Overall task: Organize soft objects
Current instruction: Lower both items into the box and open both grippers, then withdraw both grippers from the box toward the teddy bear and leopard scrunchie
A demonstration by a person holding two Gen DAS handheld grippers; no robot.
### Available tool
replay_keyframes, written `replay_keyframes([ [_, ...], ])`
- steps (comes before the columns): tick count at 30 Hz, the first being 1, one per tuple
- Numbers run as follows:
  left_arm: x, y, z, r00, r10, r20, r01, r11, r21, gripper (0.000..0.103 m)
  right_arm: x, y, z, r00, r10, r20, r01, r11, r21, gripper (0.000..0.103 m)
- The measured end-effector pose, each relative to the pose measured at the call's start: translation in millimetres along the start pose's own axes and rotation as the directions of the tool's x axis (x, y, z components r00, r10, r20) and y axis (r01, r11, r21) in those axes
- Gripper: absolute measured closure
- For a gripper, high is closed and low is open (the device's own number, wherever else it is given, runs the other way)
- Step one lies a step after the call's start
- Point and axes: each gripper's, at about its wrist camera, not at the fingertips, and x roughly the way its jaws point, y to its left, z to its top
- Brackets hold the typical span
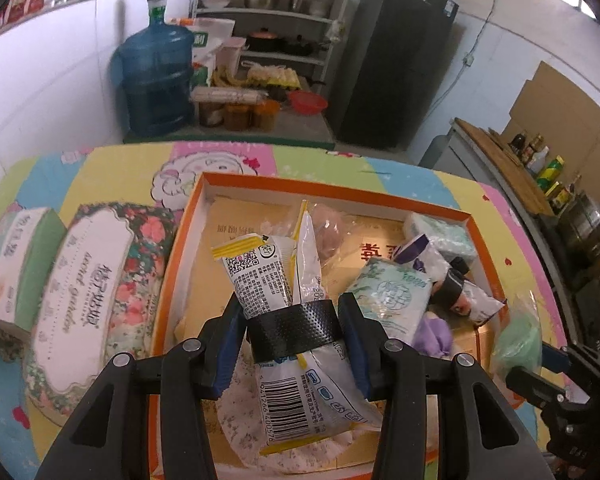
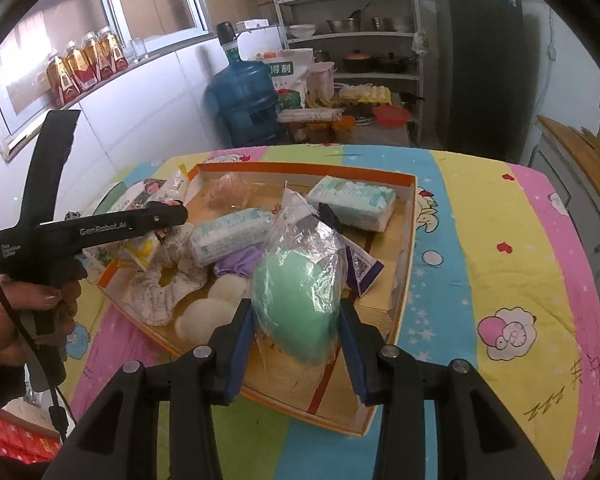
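Observation:
An orange-rimmed box sits on the colourful tablecloth and holds several soft things. My left gripper is shut on a white and yellow snack packet wrapped in black tape, held over the box's near left part. My right gripper is shut on a green sponge in a clear bag, over the box's near edge. In the box lie tissue packs, a floral scrunchie, white puffs and a purple cloth.
Two tissue boxes, one floral and one green, lie left of the orange box. The left gripper's body shows in the right wrist view. Behind the table stand a blue water jug, shelves and a dark fridge.

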Motion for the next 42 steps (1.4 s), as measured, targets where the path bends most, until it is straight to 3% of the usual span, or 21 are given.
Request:
replay_keyframes([
  [15, 22, 7, 0, 0.998, -0.03, -0.046, 0.029, 0.999, -0.029, 0.054, 24, -2, 2, 0.999, 0.003, -0.044, -0.002, 1.0, 0.021, 0.06],
  [19, 19, 10, 1, 0.999, -0.044, -0.027, 0.042, 0.998, -0.039, 0.039, 26, -7, 2, 0.999, 0.011, -0.047, -0.008, 0.998, 0.055, 0.06],
  [23, 9, 9, 3, 0.999, -0.046, 0.006, 0.046, 0.998, -0.033, 0.031, 26, -10, 1, 0.999, 0.019, -0.049, -0.015, 0.997, 0.082, 0.053],
  [28, -3, 9, 3, 0.998, -0.053, 0.033, 0.054, 0.998, -0.032, 0.029, 20, -11, 2, 0.999, 0.007, -0.032, -0.004, 0.996, 0.091, 0.038],
  [42, -55, 10, -10, 0.99, -0.077, 0.117, 0.08, 0.997, -0.023, 0.029, -8, 2, 5, 0.999, -0.013, 0.033, 0.009, 0.995, 0.096, 0.038],
])
